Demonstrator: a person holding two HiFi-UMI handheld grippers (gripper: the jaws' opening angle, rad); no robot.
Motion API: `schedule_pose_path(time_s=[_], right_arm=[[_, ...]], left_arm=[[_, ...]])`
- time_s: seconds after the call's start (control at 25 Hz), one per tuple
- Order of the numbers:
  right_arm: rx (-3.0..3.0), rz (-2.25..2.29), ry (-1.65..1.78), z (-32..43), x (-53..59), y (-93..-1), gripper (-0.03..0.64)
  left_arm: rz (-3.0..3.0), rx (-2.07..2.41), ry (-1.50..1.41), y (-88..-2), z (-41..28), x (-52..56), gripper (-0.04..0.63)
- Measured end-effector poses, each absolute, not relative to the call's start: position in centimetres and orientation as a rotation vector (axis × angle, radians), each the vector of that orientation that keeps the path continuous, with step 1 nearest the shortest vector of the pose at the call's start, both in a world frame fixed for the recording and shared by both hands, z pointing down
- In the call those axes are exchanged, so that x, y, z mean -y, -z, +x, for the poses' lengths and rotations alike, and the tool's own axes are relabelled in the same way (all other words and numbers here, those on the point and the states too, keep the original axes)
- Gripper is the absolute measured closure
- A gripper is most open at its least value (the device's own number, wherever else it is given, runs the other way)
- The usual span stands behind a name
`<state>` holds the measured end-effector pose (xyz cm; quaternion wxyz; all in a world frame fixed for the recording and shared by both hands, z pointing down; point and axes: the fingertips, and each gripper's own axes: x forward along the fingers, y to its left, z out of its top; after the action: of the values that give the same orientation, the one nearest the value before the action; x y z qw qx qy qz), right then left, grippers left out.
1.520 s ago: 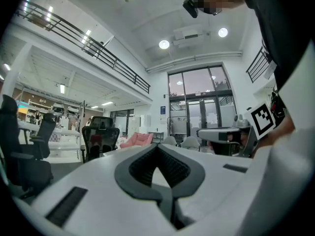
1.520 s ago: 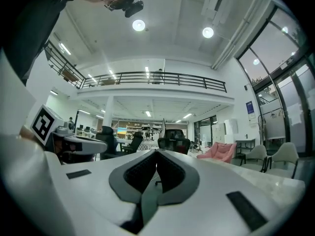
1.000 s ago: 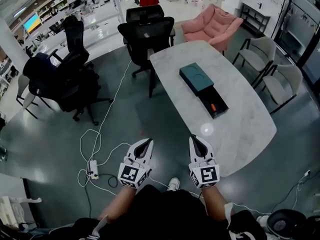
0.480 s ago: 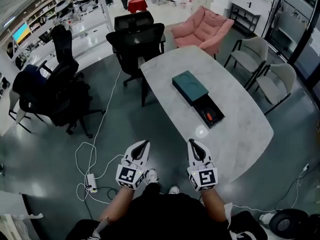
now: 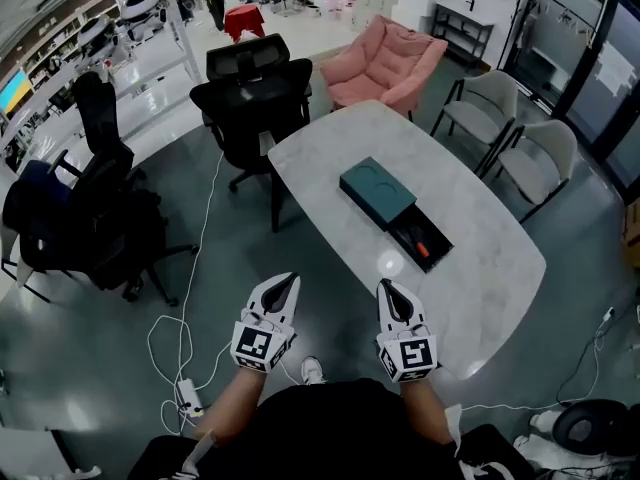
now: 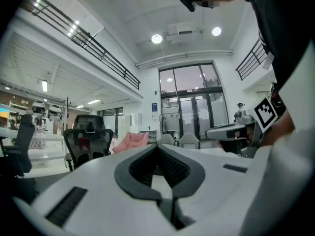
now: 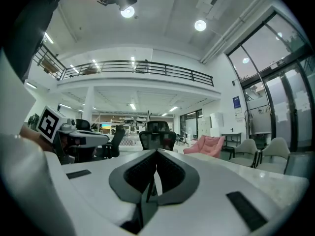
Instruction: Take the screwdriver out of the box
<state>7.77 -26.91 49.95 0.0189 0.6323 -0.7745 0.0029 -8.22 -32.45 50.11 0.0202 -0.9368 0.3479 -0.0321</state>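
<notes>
A dark teal box (image 5: 377,193) lies on the oval white table (image 5: 480,268), its black drawer (image 5: 422,239) pulled out toward me. An orange-handled screwdriver (image 5: 421,247) rests in the drawer. My left gripper (image 5: 288,284) hangs over the floor, short of the table's near edge, jaws together and empty. My right gripper (image 5: 390,287) is level at the table's near edge, jaws together, nothing between them. In the left gripper view the left gripper (image 6: 158,146) shows closed tips; in the right gripper view the right gripper (image 7: 156,152) does too.
Black office chairs (image 5: 250,103) stand at the table's far left, a pink armchair (image 5: 385,58) beyond, grey chairs (image 5: 530,163) at the right. A white cable with a power strip (image 5: 188,400) trails on the floor to my left.
I have walked closer to the table; it and the box have shifted left and nearer in the head view. Both grippers stay shut and moved forward with me.
</notes>
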Motion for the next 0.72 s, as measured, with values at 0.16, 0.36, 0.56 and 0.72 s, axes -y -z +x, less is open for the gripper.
schedule_pose_path(time_s=[0.16,0.36,0.56,0.72], right_arm=[[2.337,2.031,-0.027,7.8,27.9,-50.5,0.594],[2.28,2.061,-0.012,8.2,28.7,-50.4,0.594],[2.239,1.995,0.057,9.0,30.3,-50.5,0.594],[2.228,2.008,0.024,11.1,32.3,-50.9,0.594]], left_arm=[[-2.931,-1.05,0.081,-49.9,-9.2,34.6,0.589],[-2.959,-0.988,0.068,-49.8,-8.8,36.5,0.589],[-3.015,-0.924,0.054,-50.5,-6.0,38.2,0.589],[-3.04,-0.878,0.065,-50.7,-3.3,40.0,0.589]])
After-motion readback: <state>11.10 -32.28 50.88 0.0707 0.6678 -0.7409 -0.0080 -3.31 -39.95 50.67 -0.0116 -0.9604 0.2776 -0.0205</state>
